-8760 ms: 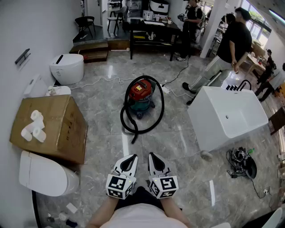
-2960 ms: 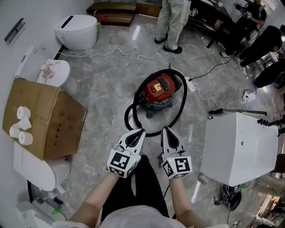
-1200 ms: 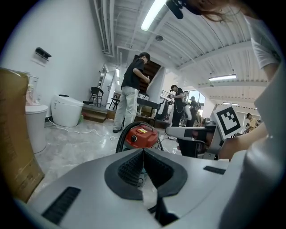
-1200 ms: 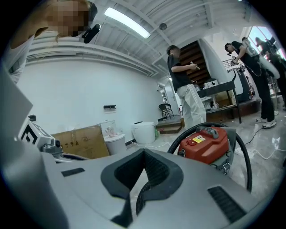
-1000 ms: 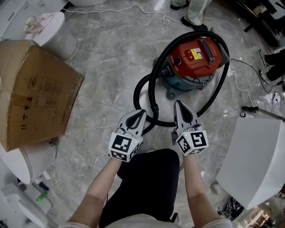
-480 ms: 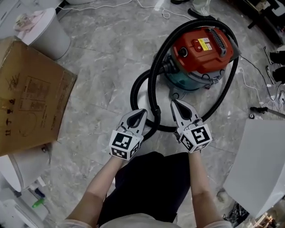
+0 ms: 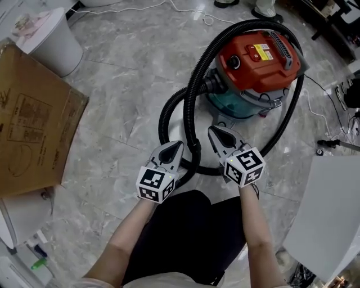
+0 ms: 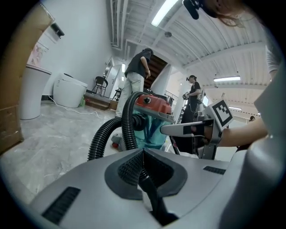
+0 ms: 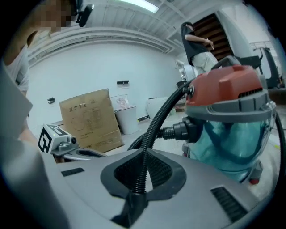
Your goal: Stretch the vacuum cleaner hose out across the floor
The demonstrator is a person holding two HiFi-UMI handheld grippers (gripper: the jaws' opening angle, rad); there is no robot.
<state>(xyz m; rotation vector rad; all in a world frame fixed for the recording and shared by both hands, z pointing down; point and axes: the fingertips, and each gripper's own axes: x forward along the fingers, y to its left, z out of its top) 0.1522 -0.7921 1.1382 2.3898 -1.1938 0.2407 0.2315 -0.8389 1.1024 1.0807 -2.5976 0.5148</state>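
Bathroom-fittings showroom or workspace; marble floor [image 7: 112, 67], white toilet [image 8: 69, 91], cardboard box [image 7: 34, 135], ceiling strip light [image 8: 165, 10]

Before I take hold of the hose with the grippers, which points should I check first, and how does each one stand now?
1. Left gripper open for a grasp: not ok, jaws shut, empty.
2. Right gripper open for a grasp: not ok, jaws shut, empty.
3. Hose close to the grippers: ok, it passes between them.
4. Free end of the hose located: cannot tell.
5. Hose uncoiled: not ok, it loops around the vacuum cleaner.
6. Room to stretch it: cannot tell; a cardboard box stands at the left.
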